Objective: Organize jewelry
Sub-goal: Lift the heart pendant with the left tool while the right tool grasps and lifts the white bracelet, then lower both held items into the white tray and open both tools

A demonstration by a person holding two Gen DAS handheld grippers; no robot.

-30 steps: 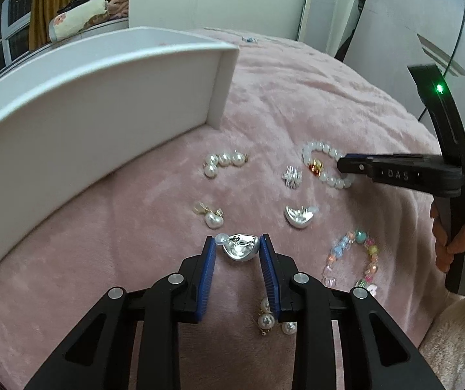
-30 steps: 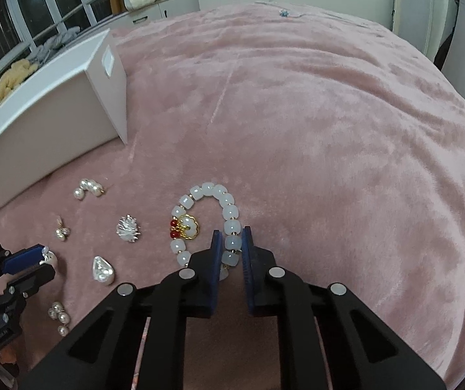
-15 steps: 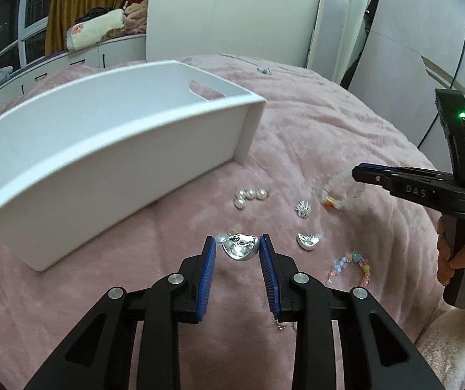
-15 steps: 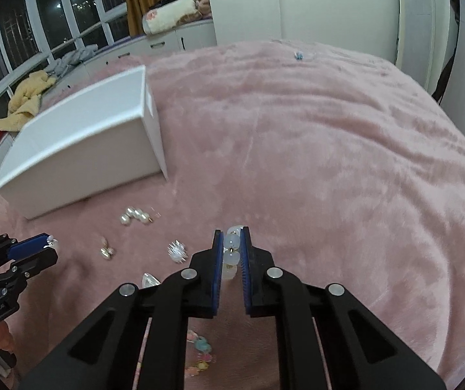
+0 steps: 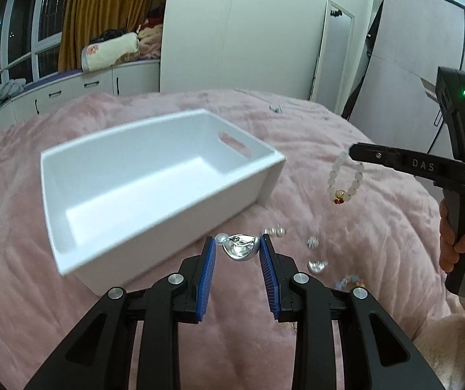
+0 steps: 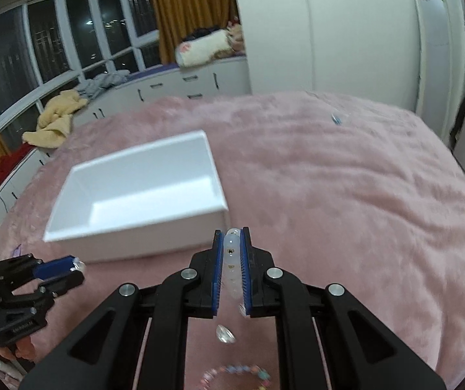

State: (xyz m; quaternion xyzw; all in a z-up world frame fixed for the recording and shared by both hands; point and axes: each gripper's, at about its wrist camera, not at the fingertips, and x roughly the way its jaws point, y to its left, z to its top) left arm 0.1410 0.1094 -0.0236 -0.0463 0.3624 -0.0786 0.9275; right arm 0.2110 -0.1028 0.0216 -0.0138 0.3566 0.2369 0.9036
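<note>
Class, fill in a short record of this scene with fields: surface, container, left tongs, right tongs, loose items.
surface: pink blanket
container: white box, open top, nothing seen inside
left tongs: shut on silver earring, held off the blanket beside the box
right tongs: shut on white bead bracelet, which hangs in the air
loose items: second silver earring, pearl pieces, pastel bracelet, all on the blanket

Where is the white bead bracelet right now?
In the left wrist view the white bead bracelet hangs from the shut right gripper at the right, in the air above the pink blanket, right of the white box.
</note>
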